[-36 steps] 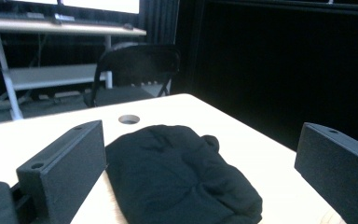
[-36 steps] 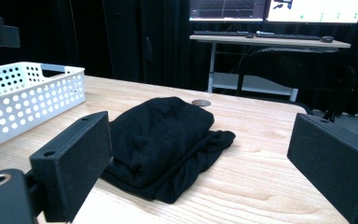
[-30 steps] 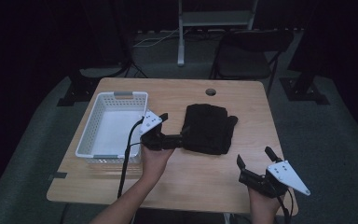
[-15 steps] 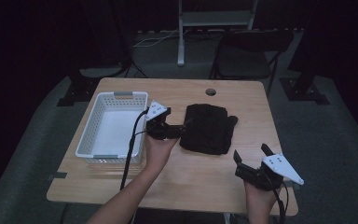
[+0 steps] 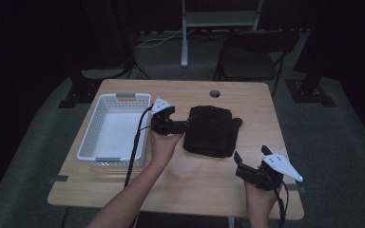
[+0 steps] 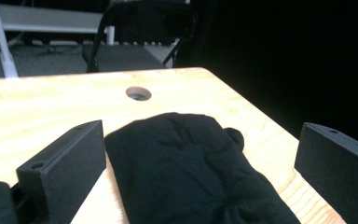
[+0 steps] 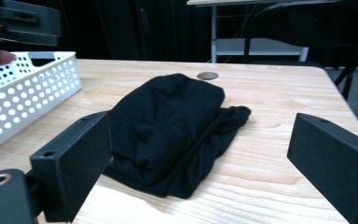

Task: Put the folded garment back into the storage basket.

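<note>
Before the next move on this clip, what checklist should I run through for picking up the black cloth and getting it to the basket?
1. Left hand-held gripper open: ok, its jaws stand wide apart in the left gripper view.
2. Left hand-held gripper lined up with the folded black cloth: ok, at the cloth's left edge.
3. Cloth gripped: not ok, no jaw has closed on it.
4. Right hand-held gripper open and out of the way: ok, near the table's front edge, apart from the cloth.
5. White basket free to receive: ok, its floor is bare.
6. Cloth stays folded when lifted: cannot tell.
</note>
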Demonstrator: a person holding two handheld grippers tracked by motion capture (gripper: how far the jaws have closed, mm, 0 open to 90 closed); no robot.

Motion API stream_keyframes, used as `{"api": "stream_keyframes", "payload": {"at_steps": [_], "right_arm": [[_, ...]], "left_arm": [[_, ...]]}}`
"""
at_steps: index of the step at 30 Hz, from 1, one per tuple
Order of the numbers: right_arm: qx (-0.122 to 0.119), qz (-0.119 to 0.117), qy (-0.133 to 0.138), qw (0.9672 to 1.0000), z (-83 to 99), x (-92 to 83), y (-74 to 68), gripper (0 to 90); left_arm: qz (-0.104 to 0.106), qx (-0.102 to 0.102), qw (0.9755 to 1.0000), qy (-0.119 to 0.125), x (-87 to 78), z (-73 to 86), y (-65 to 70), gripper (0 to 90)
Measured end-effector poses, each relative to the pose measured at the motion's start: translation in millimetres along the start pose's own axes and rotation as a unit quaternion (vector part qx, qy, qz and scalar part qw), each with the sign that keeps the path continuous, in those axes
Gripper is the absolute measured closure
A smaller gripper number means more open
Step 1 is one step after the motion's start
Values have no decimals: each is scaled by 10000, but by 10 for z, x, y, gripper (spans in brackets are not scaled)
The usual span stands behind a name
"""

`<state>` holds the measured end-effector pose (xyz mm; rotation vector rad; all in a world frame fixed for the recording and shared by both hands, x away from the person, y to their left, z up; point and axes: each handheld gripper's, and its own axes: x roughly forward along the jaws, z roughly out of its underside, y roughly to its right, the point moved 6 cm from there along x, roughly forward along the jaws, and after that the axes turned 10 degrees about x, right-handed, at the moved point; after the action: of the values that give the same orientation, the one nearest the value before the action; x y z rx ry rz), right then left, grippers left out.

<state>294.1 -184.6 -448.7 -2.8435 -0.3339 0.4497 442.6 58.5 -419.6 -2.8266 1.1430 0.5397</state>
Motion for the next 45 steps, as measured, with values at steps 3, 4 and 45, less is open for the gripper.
{"api": "stream_keyframes", "payload": {"at_steps": [3, 4, 45], "right_arm": [[31, -19, -57, 10000, 14, 33, 1, 58], [46, -21, -77, 10000, 20, 42, 6, 58], [878, -6, -1045, 9906, 281, 619, 40, 59]], "left_arm": [[12, 36, 10000, -74, 44, -4, -12, 25], [16, 59, 9999, -95, 56, -8, -14, 25], [263, -697, 9943, -759, 636, 260, -249, 35]]}}
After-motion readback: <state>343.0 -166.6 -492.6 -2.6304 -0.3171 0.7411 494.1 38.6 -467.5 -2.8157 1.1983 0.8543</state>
